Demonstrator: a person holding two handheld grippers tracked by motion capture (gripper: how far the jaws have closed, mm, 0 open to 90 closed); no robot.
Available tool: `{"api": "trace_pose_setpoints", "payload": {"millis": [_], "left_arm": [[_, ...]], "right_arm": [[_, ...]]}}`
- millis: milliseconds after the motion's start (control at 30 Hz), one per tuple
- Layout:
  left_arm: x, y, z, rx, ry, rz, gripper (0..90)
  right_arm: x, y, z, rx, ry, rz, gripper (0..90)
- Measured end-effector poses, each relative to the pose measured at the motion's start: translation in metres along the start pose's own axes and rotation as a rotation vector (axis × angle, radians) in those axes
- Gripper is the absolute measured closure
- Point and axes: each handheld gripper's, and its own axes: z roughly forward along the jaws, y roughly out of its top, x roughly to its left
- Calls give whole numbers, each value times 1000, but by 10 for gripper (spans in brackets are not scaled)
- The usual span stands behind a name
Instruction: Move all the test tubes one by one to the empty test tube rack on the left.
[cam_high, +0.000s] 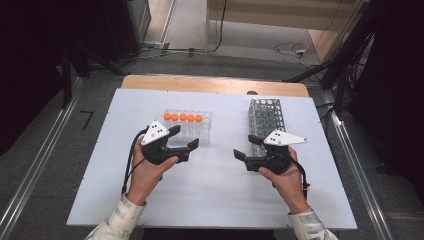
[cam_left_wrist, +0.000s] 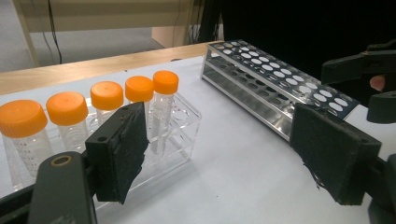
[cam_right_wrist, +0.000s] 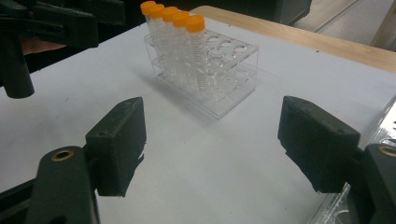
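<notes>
A: So where are we?
B: Left gripper (cam_high: 184, 138) has its jaws apart, empty, just beside the five orange-capped clear plastic tubes (cam_high: 183, 118) in the clear acrylic rack (cam_high: 205, 131), mid-table toward the far edge

A: And rightward?
B: Right gripper (cam_high: 247, 147) gapes empty too, by the perforated metal rack (cam_high: 266, 116). Probably nothing is picked yet; next, close on one tube

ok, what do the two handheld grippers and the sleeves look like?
Both the left gripper and right gripper are black, each topped by a pale three-cornered plate with small dark dots. Their jaws carry flat black pads with frayed edges. A black cable trails from each. The person wears light, patterned sleeves.
</notes>
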Motion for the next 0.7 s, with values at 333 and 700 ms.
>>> {"api": "trace_pose_setpoints", "payload": {"millis": [333, 700], "left_arm": [[1, -4, -6, -3, 10, -2, 199], [5, -9, -17, -4, 29, -11, 196]], "right_arm": [[-3, -4, -7, -4, -4, 15, 222], [-6, -6, -17, -17, -16, 19, 218]]}}
